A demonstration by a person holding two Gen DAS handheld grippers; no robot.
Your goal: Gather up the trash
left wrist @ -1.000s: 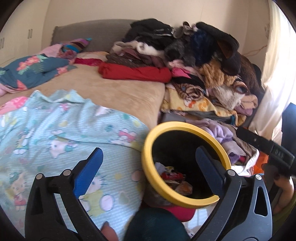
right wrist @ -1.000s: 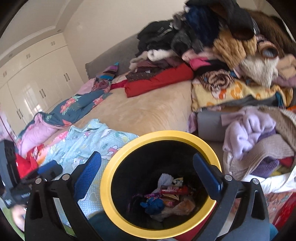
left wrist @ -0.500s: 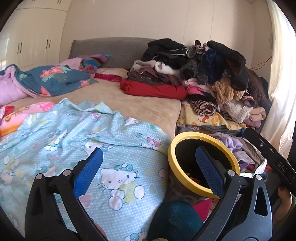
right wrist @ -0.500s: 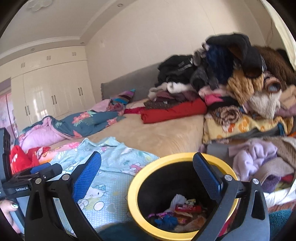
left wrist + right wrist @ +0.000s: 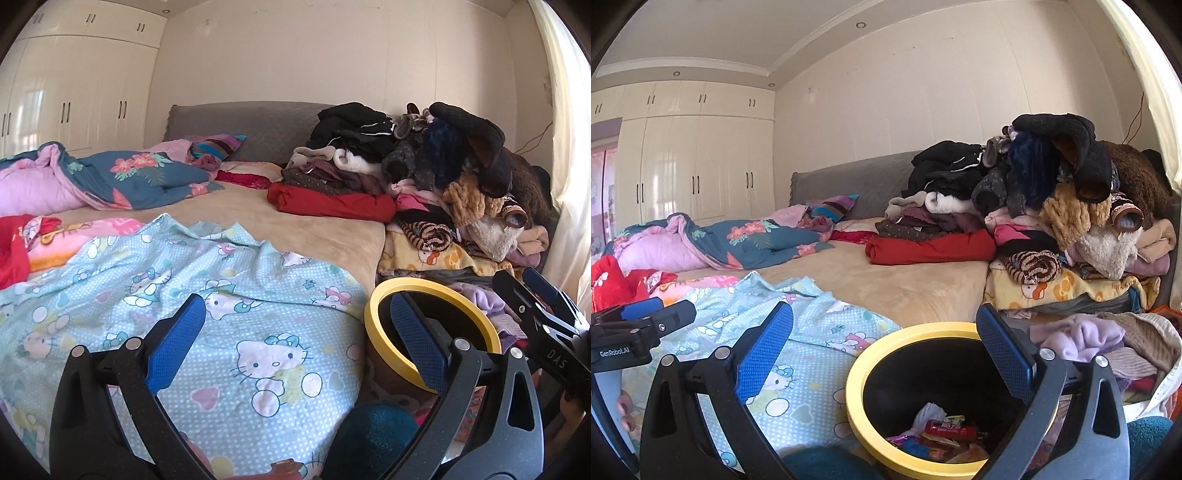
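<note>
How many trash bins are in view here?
1. A yellow-rimmed bin stands beside the bed, next to the clothes pile, with wrappers inside. Others may be hidden by bedding.

Glossy wardrobe (image 5: pixel 698 166); seemingly plush bedsheet (image 5: pixel 295 218).

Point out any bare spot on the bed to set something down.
Free: the tan mattress strip, bordered by the Hello Kitty sheet in front, the floral duvet left and the folded red garment right. Crowded: the clothes pile on the right and the floor around the yellow-rimmed bin.
</note>
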